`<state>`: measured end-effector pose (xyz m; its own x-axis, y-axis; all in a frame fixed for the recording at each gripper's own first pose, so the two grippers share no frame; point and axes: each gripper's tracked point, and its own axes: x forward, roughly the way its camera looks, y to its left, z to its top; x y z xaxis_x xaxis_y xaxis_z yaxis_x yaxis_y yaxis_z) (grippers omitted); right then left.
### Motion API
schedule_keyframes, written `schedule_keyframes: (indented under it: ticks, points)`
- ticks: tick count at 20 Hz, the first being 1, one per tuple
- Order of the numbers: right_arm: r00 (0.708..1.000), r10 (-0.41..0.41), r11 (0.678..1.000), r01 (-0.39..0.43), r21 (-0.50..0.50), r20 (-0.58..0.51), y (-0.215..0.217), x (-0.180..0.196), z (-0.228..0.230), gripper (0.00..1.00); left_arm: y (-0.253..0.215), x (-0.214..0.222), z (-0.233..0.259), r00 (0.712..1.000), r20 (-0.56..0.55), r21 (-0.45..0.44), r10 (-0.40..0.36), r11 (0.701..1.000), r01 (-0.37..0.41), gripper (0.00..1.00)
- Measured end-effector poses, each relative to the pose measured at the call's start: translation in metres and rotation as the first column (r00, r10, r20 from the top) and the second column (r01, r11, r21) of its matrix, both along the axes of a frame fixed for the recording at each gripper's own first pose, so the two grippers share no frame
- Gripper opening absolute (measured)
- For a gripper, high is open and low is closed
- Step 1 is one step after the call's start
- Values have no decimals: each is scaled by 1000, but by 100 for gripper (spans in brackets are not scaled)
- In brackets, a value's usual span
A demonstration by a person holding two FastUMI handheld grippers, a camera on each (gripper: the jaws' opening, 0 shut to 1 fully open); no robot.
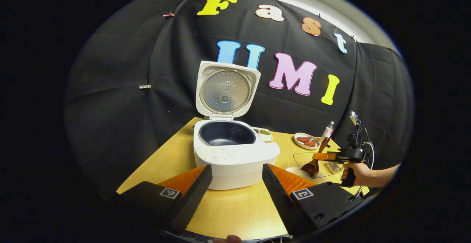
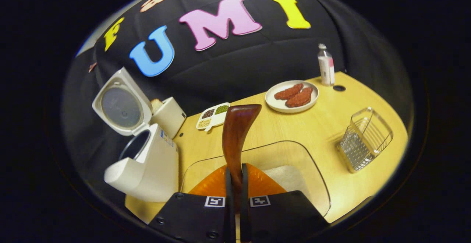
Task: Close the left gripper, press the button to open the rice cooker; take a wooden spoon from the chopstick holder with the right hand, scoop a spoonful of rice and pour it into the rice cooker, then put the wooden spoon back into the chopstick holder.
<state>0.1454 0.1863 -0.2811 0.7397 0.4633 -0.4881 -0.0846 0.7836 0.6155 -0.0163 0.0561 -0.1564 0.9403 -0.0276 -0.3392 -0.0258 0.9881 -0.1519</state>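
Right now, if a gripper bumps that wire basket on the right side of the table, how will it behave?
The wire basket looks like thin open metal wire, so it is probably light and would slide on the smooth table. It seems to hold nothing, so a high push might tip it. Likely stiff, not fragile.

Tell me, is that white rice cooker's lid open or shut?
Open. The white rice cooker's lid stands upright behind the body, its metal inner plate facing forward, and the dark inner pot is exposed and looks empty.

Wooden spoon (image 2: 235,132): glossy dark wood, clamped between right fingers. Rice cooker (image 1: 235,154): smooth white plastic, ahead of left fingers. Chopstick holder (image 2: 364,140): shiny wire metal.
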Motion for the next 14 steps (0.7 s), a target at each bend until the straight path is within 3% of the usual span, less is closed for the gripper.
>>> schedule_keyframes:
  ticks: [3, 9, 14]
  points:
    - [993, -86, 985, 96, 140, -80, -13, -3, -3, 10, -2, 1, 2, 1000, 3, 3, -8, 1000, 8, 94]
    - [981, -158, 958, 179, 222, -109, -37, -8, 7, 10, -5, 1, 8, 1000, 18, 5, -17, 1000, 17, 95]
    - [972, -215, 917, 235, 321, -97, -50, -3, 52, 9, -9, -5, 14, 999, 34, 4, -21, 1000, 21, 95]
